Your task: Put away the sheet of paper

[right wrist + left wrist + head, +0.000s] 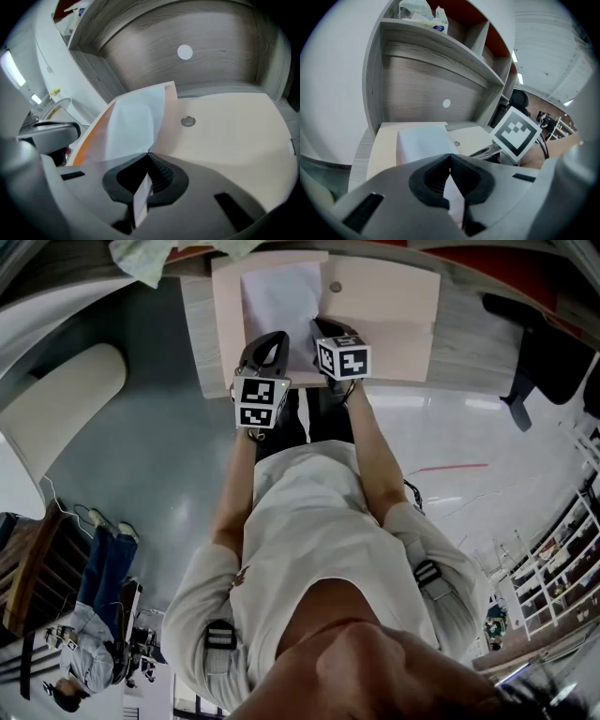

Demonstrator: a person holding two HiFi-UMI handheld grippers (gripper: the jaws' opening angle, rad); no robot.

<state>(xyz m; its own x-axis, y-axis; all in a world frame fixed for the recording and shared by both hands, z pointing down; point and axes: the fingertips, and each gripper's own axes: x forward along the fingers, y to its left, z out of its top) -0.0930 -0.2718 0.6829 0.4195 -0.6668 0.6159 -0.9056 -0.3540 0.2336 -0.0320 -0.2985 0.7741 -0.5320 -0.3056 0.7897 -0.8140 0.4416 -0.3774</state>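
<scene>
The white sheet of paper [279,298] lies over the left half of a beige folder [394,320] on the grey wooden desk [197,334]. Both grippers hold its near edge. My left gripper [271,339] is shut on the paper's near left part; in the left gripper view the sheet [423,143] runs out from between the closed jaws of this gripper [450,155]. My right gripper [322,328] is shut on the near right corner, and the paper [133,124] bows upward ahead of it [149,153]. A small metal snap [188,121] sits on the folder beside the sheet.
The desk has a wood-grain back wall with a white round cap [185,52] and shelves above holding a crumpled bag [417,10]. A black office chair [539,343] stands to the right, a cream rounded seat [61,409] to the left. Another person [94,615] sits at lower left.
</scene>
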